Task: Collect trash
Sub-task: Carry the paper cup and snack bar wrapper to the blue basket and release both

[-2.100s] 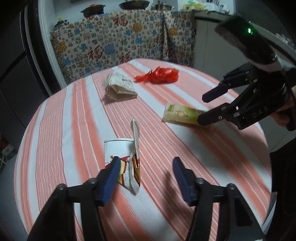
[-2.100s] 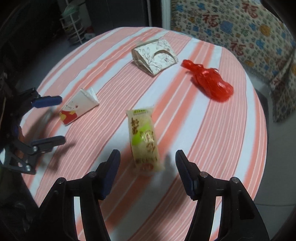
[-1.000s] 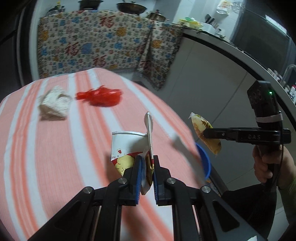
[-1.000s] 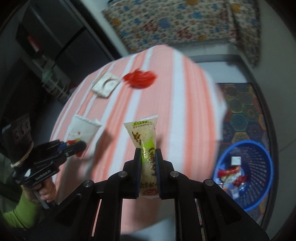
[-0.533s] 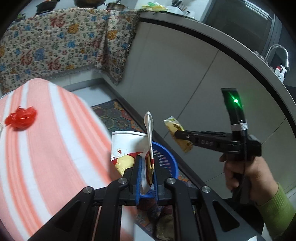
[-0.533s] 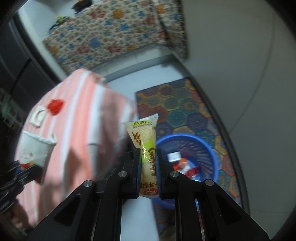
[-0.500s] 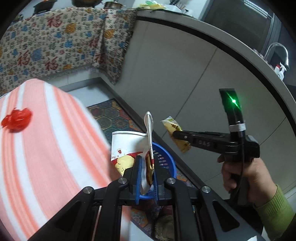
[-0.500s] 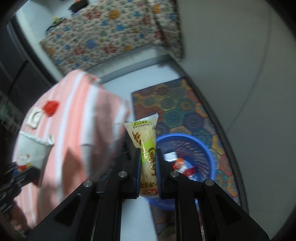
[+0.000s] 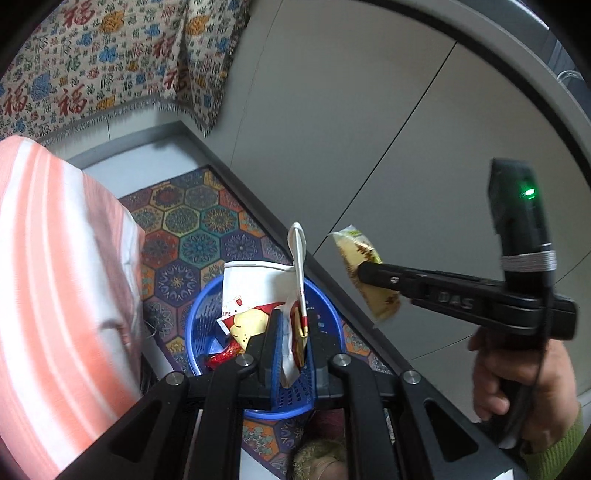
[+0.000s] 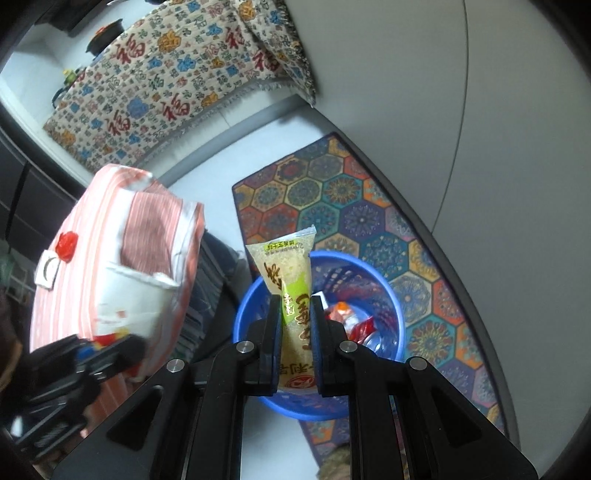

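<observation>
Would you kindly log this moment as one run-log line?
left gripper: shut on paper cup | right gripper: shut on snack packet | both above blue basket | release: pending

Patterned hexagon rug (image 10: 332, 206) on the floor, fringed cloth with red characters (image 9: 92, 74) hanging behind, pink striped tablecloth (image 9: 55, 295) draped at left

A home kitchen or dining corner. Round table under an orange-and-white striped tablecloth (image 10: 110, 229), patterned hexagon-print floor mat (image 10: 332, 206) along plain grey cabinet fronts (image 9: 332, 110), blue plastic waste basket (image 10: 391, 295) on the mat, floral cloth with red characters (image 10: 177, 85) draped over a counter, dark pot (image 10: 105, 35) on top.
</observation>
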Action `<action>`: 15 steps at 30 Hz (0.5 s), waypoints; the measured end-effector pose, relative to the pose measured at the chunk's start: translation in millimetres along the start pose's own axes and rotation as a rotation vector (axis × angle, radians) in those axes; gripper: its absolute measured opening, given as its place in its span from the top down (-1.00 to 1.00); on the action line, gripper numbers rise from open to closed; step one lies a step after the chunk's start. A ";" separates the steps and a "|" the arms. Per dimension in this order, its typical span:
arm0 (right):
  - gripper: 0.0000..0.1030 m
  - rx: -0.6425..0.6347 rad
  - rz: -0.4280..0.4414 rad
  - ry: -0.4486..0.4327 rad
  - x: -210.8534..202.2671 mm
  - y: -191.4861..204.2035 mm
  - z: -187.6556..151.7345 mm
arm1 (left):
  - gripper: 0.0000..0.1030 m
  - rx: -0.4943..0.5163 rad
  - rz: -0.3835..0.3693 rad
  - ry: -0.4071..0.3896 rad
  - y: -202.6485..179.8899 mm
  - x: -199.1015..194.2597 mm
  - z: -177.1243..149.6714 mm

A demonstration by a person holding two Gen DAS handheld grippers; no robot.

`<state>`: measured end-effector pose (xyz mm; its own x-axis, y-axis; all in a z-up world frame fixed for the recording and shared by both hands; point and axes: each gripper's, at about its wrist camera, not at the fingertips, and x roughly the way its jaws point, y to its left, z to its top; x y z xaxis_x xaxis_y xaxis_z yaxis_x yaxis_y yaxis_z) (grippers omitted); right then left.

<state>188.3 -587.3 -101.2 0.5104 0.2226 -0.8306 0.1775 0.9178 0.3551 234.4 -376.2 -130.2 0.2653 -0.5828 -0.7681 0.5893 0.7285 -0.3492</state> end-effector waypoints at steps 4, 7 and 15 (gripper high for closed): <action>0.75 0.002 0.000 0.007 0.7 -3.3 -0.8 | 0.78 0.020 0.002 0.023 0.1 17.9 -1.5; 0.75 0.011 0.005 0.007 1.3 -7.4 -1.1 | 0.72 0.030 -0.006 0.033 -1.3 28.0 -2.7; 0.26 0.070 0.013 -0.027 -1.7 -18.9 3.4 | -0.03 0.007 0.005 0.035 8.6 40.3 -2.0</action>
<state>187.0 -606.1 -105.0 0.5356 0.2248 -0.8140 0.2284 0.8894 0.3959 248.7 -392.7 -165.2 0.2413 -0.5664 -0.7880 0.5935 0.7286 -0.3419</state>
